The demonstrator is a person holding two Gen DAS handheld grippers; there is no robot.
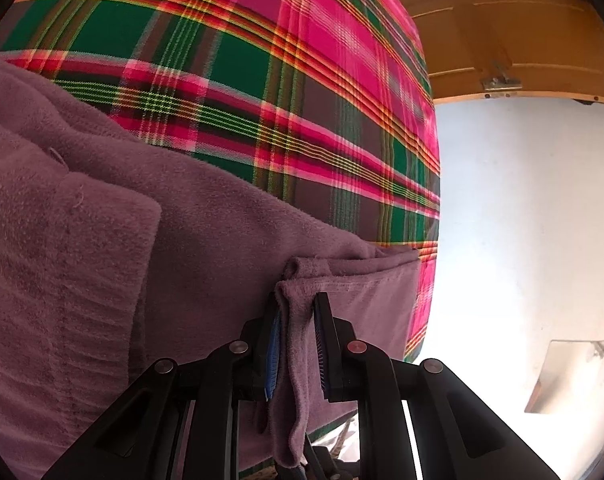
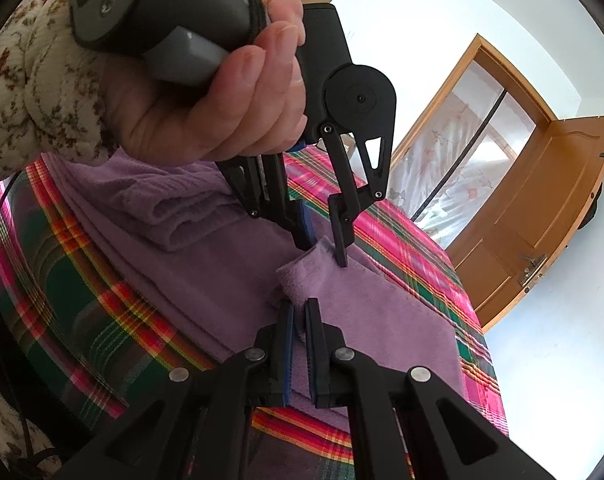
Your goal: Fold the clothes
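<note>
Pinching the same purple garment (image 2: 230,280) from two sides, both tools are set at its near end, where it lies on the bed's plaid blanket (image 2: 78,280) close to the near edge. The right tool (image 2: 300,312) sits nearest in its own view, its blue-padded fingers drawn almost together over the cloth's near hem; it looks clamped on a thin layer there, though the contact itself is partly hidden. Just beyond it, the left tool (image 2: 326,254) — carried by a hand (image 2: 206,108) in a floral sleeve (image 2: 26,76) — bites a raised corner of the same fabric, and its own camera shows a thick fold of the purple garment (image 1: 206,232) held between the pads of the left tool (image 1: 298,312), the loose end hanging down between the fingers. Farther along the bed, part of the cloth is already doubled into a soft roll (image 2: 186,216), so the fold seems partway done. Beyond the bed's far edge stand a white wall (image 2: 442,16) and a wooden door (image 2: 542,208). The next move likely calls for lifting both pinched points together and carrying them toward the far end — keeping the hem taut and level so the layers land square.
</note>
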